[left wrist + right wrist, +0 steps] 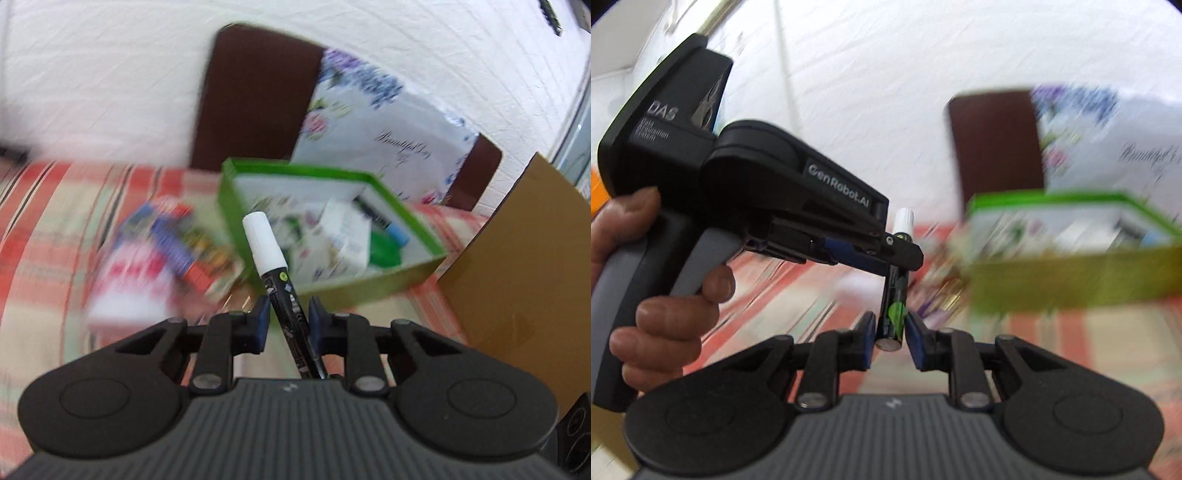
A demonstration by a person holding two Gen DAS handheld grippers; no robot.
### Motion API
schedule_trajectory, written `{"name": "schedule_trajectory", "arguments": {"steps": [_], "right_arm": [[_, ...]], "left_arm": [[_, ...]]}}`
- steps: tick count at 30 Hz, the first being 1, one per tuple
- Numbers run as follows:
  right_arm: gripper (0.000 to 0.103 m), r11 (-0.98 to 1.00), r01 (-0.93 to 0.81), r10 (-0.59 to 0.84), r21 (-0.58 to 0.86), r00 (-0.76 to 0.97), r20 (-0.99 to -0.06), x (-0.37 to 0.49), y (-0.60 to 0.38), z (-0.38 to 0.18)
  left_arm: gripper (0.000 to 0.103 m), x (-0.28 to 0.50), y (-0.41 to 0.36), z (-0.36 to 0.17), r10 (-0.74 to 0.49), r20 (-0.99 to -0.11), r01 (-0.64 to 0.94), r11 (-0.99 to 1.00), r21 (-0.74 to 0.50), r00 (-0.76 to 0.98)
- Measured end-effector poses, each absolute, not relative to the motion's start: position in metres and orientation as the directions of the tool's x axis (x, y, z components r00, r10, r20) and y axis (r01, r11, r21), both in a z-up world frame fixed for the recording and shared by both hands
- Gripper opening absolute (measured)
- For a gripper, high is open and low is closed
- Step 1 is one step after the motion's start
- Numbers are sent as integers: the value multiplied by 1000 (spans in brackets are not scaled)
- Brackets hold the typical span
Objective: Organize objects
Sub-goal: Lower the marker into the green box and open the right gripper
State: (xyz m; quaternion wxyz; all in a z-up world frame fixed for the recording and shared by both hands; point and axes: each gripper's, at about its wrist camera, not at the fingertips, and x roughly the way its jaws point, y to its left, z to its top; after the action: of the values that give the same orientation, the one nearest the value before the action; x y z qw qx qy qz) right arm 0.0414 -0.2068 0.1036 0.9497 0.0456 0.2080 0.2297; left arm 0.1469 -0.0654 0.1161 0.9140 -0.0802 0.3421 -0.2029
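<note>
Both tools clamp one marker [275, 273]: left tool [287, 320] mid-barrel, right tool [890, 332] at its tail, above the surface near the green box [332, 229]. It looks light, stiff and slick, so gripping the barrel rather than the white cap seems safest.

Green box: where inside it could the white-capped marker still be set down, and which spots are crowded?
Inside the green box, bare white floor shows along the far wall and left corner. The right side is crowded: a paper packet, a blue-capped marker and something green. Left of the box, a blurred packet pile covers the striped cloth.
</note>
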Motion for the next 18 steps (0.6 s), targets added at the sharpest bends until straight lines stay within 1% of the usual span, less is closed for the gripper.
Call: {"name": "schedule_trajectory", "arguments": {"steps": [3, 6, 7, 8, 9, 10, 11, 12, 14, 16, 18], "right_arm": [[19, 923, -346, 385, 170, 860, -334, 73, -230, 112], [20, 961, -241, 272, 136, 912, -306, 112, -250, 111], [26, 975, -193, 217, 108, 927, -305, 128, -255, 108], [50, 984, -151, 172, 89, 930, -325, 142, -260, 104], [54, 989, -117, 142, 90, 926, -350, 153, -265, 100], [49, 989, -97, 133, 116, 923, -362, 159, -272, 96], [48, 983, -98, 147, 154, 925, -351, 155, -280, 95], [48, 978, -101, 157, 181, 931, -328, 147, -286, 92], [49, 976, -108, 163, 188, 936, -312, 130, -289, 88], [49, 971, -121, 183, 208, 931, -315, 115, -289, 83], [49, 961, -135, 213, 241, 917, -337, 100, -287, 77]], "left_arm": [[24, 179, -104, 129, -439, -571, 371, 898, -238, 694], [27, 214, -141, 128, -422, -583, 386, 902, -194, 694], [33, 221, -150, 124, -386, -588, 370, 916, -153, 711], [34, 229, -157, 120, -333, -592, 341, 934, -103, 734], [34, 232, -159, 116, -296, -597, 317, 946, -72, 746], [34, 231, -157, 113, -287, -600, 306, 949, -73, 747], [34, 227, -150, 111, -301, -593, 306, 947, -95, 747], [34, 220, -141, 109, -313, -581, 309, 945, -109, 751], [34, 207, -127, 107, -292, -560, 296, 951, -86, 776], [34, 194, -109, 102, -257, -572, 263, 962, -73, 779], [34, 183, -90, 95, -229, -602, 223, 971, -87, 765]]}}
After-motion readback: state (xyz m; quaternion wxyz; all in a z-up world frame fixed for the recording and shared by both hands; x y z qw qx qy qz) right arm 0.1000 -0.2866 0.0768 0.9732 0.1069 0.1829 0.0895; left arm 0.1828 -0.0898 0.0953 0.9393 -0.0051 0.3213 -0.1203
